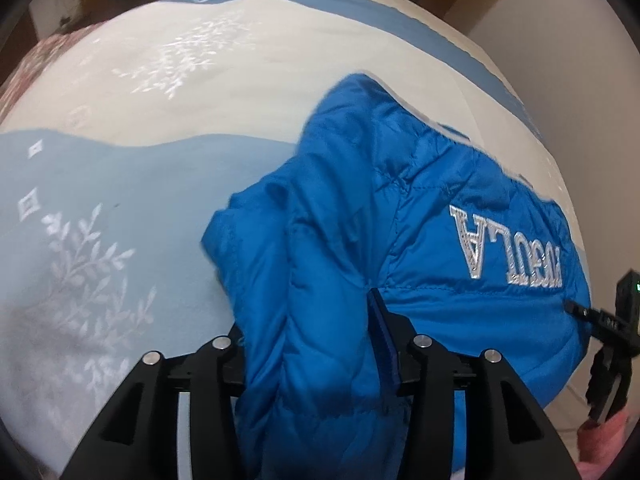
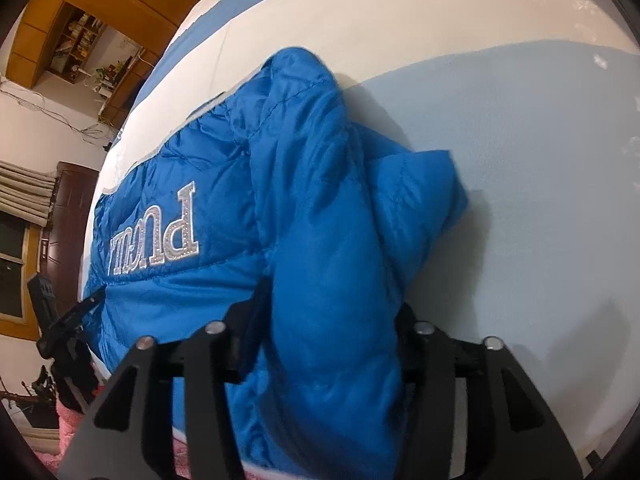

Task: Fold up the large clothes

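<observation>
Your work surface is a bed [image 1: 132,184] under a pale blue and cream cover with white leaf patterns. In the right wrist view, wooden cabinets and open shelves [image 2: 76,44] stand beyond its far corner, with a dark wooden door [image 2: 70,216] and a window at the left edge. Something pink and fluffy [image 2: 68,432] sits low beside the bed on that side. Nothing lies on the cover around the garment.

The blue quilted jacket [image 1: 400,208] lies on the bed with its silver lettering [image 1: 504,256] facing up and reading upside down from your position. A thick fold of it rises into each tool. On your left gripper [image 1: 320,344], the fabric bunches between the jaws, which stand partly apart; only the right-hand pad shows, so whether they press on the cloth cannot be told. Your right gripper [image 2: 332,332] is likewise filled with a jacket fold, jaws partly apart and pads hidden, grip undetermined. Each gripper shows at the other view's edge, near the lettering.
</observation>
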A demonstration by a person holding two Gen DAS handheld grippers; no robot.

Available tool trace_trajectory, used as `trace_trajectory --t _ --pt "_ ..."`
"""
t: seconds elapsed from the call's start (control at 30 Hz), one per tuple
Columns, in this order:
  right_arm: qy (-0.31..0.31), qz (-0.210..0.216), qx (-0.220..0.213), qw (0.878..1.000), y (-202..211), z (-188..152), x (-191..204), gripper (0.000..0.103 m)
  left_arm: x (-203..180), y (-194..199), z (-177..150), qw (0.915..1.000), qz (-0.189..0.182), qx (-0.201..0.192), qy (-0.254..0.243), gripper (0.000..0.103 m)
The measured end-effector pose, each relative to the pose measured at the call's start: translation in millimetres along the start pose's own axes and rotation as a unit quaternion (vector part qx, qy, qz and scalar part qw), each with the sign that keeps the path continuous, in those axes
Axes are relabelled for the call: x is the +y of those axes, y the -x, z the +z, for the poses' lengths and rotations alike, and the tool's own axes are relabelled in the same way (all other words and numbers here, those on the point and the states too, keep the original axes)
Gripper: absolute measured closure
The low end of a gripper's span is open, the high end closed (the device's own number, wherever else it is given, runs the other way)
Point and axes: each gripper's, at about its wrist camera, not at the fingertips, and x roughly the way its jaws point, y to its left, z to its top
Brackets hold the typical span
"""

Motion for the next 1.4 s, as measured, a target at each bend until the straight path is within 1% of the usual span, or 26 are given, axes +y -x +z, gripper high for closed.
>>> trace_trajectory --t 0.07,0.13,0.17,0.2,0.27,0.33,0.4,0.47,0.57,0.63,0.77,0.83,0.9,1.0,1.1,1.23,1.4 --pt "0.024 -0.036 -0.016 0.999 22.8 -5.7 1.8 0.042 2.1 15.8 -6.3 0.9999 0.009 -0.007 0.006 0.056" --pt "0.038 -0.051 -0.024 0.998 41.3 -9.9 3.9 0.042 -0.7 32.1 -14.7 0.9994 0.031 -0.015 0.006 0.053" --pt "0.044 -0.059 -0.030 0.997 51.2 -12.2 6.8 0.047 -2.4 41.2 -20.4 0.9990 0.038 -0.021 0.007 0.053" --pt "0.055 -0.066 -0.031 0.996 56.9 -14.1 11.4 0.054 -4.2 49.5 -26.2 0.9987 0.043 -0.025 0.012 0.053" --pt "0.091 -0.076 -0.034 0.992 66.7 -17.8 27.8 0.059 -7.3 60.2 -34.5 0.9978 0.056 -0.031 0.019 0.053" --pt "0.121 -0.068 -0.030 0.990 67.0 -19.6 40.5 0.061 -14.6 68.4 -41.4 0.9955 0.084 -0.035 0.023 0.053" --pt "0.140 -0.065 -0.021 0.988 62.0 -17.6 57.2 0.062 -20.6 71.7 -43.6 0.9945 0.095 -0.041 0.020 0.053" --pt "0.148 -0.071 -0.006 0.986 54.4 -17.4 62.5 0.063 -29.7 76.7 -47.1 0.9929 0.109 -0.046 0.013 0.053" --pt "0.143 -0.068 0.007 0.987 47.8 -16.4 66.1 0.065 -43.2 81.6 -50.5 0.9908 0.124 -0.054 0.001 0.053" --pt "0.139 -0.078 0.012 0.987 40.4 -17.9 70.0 0.065 -49.5 84.5 -50.5 0.9893 0.133 -0.061 -0.008 0.053" --pt "0.133 -0.100 0.026 0.986 22.6 -20.3 66.9 0.065 -59.9 83.8 -52.0 0.9885 0.135 -0.064 -0.022 0.053" --pt "0.134 -0.115 0.032 0.984 10.0 -22.0 62.8 0.068 -62.2 84.3 -53.6 0.9879 0.138 -0.064 -0.028 0.053" --pt "0.125 -0.111 0.043 0.985 -5.5 -22.9 54.9 0.068 -61.9 83.5 -53.9 0.9881 0.137 -0.063 -0.029 0.053" --pt "0.103 -0.097 0.046 0.989 -15.2 -22.7 44.7 0.068 -56.8 80.6 -53.5 0.9878 0.140 -0.061 -0.029 0.052" --pt "0.106 -0.101 0.046 0.988 -17.5 -22.2 45.1 0.068 -48.1 75.9 -52.8 0.9882 0.141 -0.055 -0.025 0.050" --pt "0.099 -0.105 0.046 0.988 -19.7 -21.9 47.7 0.068 -34.6 70.0 -50.7 0.9886 0.141 -0.048 -0.020 0.045" --pt "0.084 -0.097 0.045 0.991 -18.0 -22.5 46.2 0.068 -15.9 65.5 -45.0 0.9898 0.137 -0.039 -0.005 0.040"
